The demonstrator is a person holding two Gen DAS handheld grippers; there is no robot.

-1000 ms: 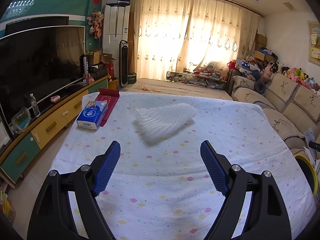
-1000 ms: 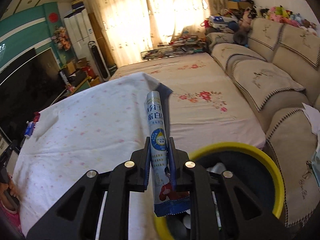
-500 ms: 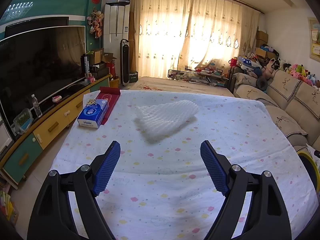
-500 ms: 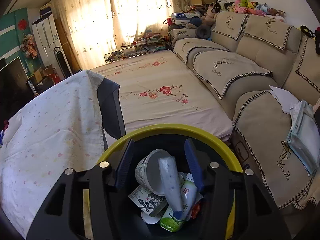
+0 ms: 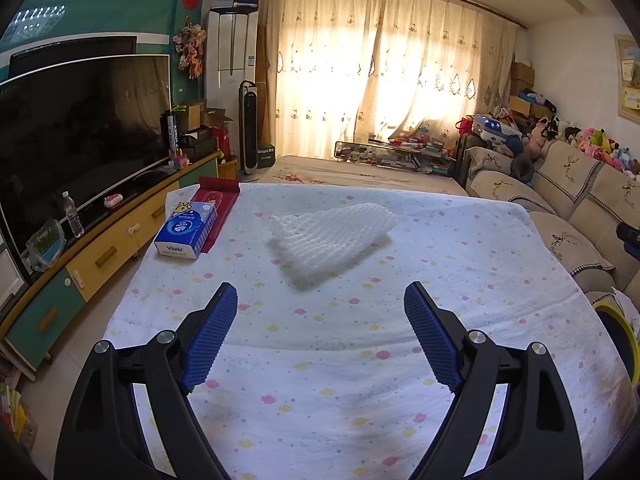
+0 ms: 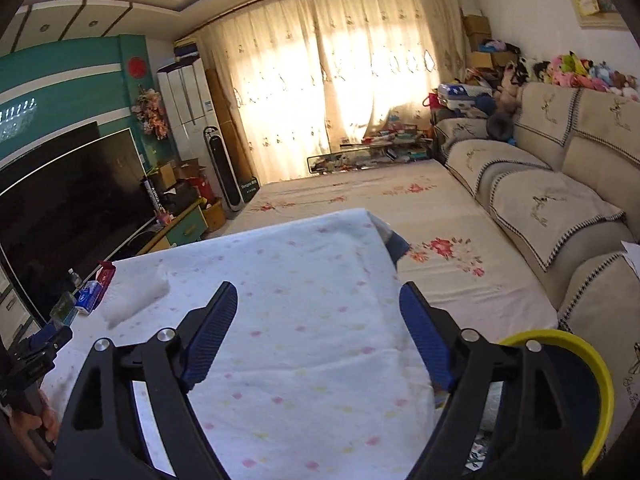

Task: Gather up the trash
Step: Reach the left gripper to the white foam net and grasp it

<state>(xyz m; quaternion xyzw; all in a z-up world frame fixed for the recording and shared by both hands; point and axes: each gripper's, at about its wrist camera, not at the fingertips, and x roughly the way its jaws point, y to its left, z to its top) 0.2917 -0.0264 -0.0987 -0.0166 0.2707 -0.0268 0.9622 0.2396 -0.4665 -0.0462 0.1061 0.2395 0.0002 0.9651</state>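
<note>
A white foam net sheet (image 5: 332, 236) lies on the dotted tablecloth (image 5: 460, 280), ahead of my left gripper (image 5: 320, 332), which is open and empty above the cloth. The foam also shows in the right wrist view (image 6: 138, 298) at the far left. My right gripper (image 6: 318, 330) is open and empty over the table's right part. The yellow-rimmed bin (image 6: 596, 384) stands low to its right, past the table edge; its rim also shows in the left wrist view (image 5: 624, 332).
A blue tissue box (image 5: 186, 230) and a red packet (image 5: 218, 204) lie at the table's far left. A TV (image 5: 80, 128) on a cabinet runs along the left. A sofa (image 6: 560, 208) lines the right. A low flowered bed (image 6: 400, 216) lies behind.
My right gripper opened and dropped the tube packet into the bin, then swung up and left over the table. My left gripper stayed open and hardly moved.
</note>
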